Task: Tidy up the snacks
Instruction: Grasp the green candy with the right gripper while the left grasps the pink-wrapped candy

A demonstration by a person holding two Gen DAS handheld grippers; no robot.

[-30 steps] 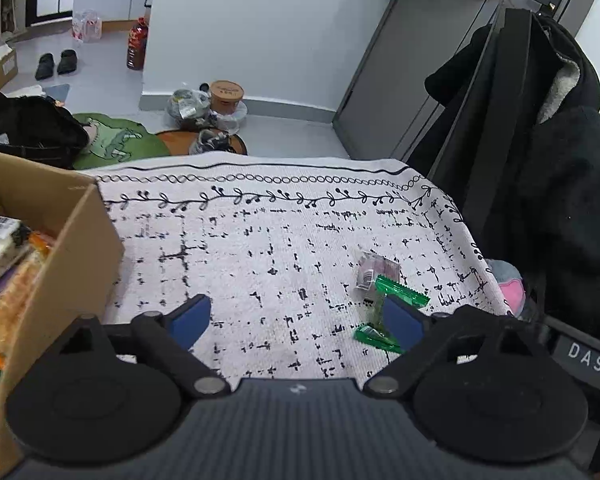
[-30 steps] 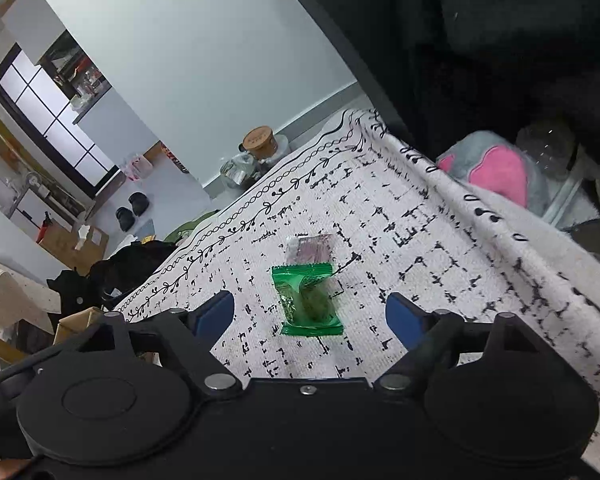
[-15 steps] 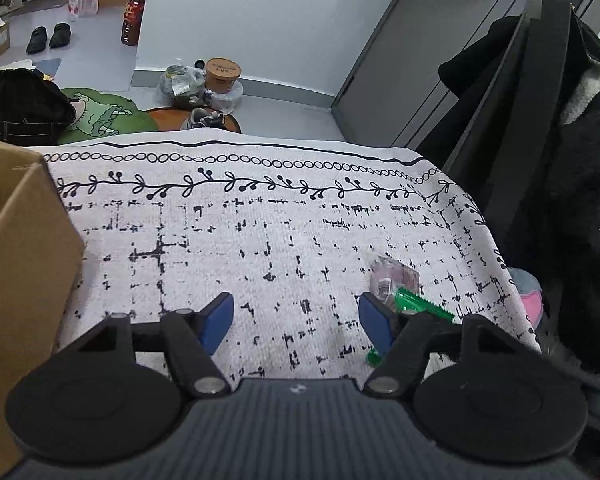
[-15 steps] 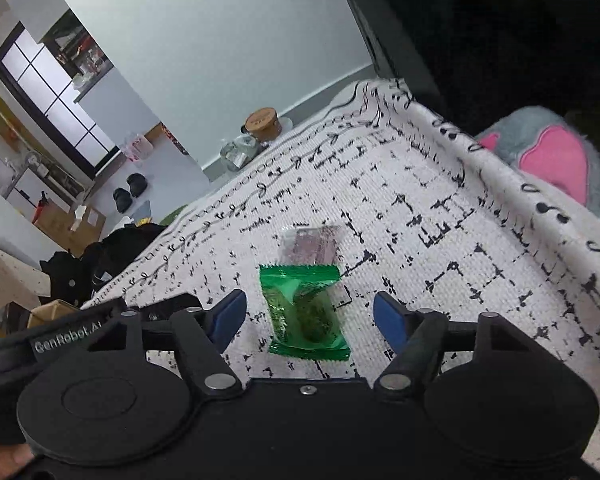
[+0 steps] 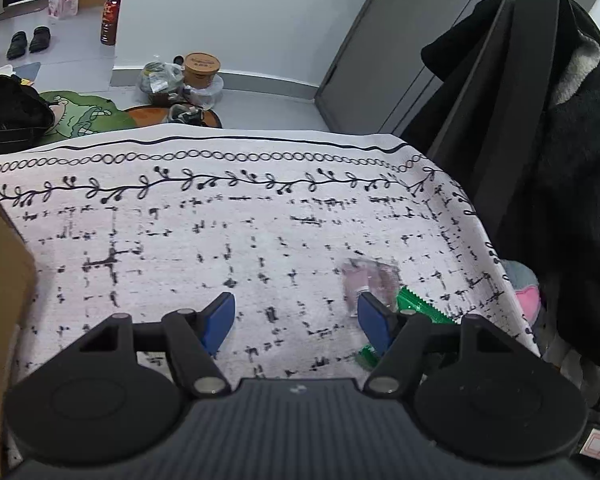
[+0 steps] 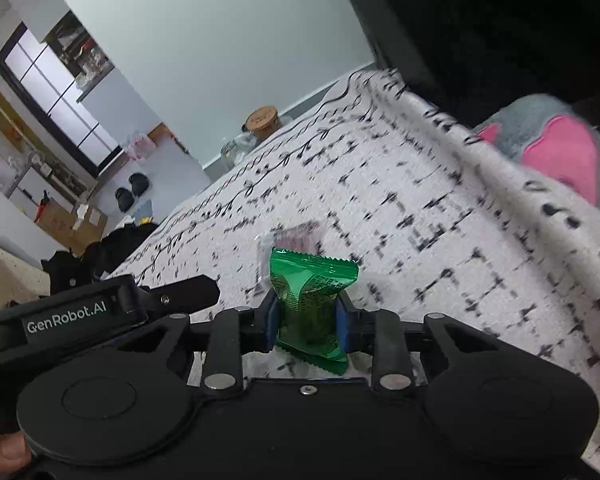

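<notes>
My right gripper (image 6: 307, 320) is shut on a green snack packet (image 6: 310, 300), its blue pads pressing both sides. A clear pinkish snack packet (image 6: 298, 236) lies on the patterned cloth just beyond it. In the left wrist view my left gripper (image 5: 296, 316) is open and empty above the cloth (image 5: 220, 232). The pinkish packet (image 5: 370, 278) lies just past its right fingertip, and the green packet (image 5: 420, 306) shows behind that finger. The cardboard box (image 5: 0, 300) stands at the left edge.
A black coat on a dark rack (image 5: 540, 140) stands at the table's right side. A grey and pink plush (image 6: 556, 152) sits below the right edge. Jars and bags (image 5: 188, 80) are on the floor beyond the far edge.
My right gripper has closed on the green packet and tilted it up. My left gripper has moved right, away from the box and toward the packets, and has narrowed a little.
</notes>
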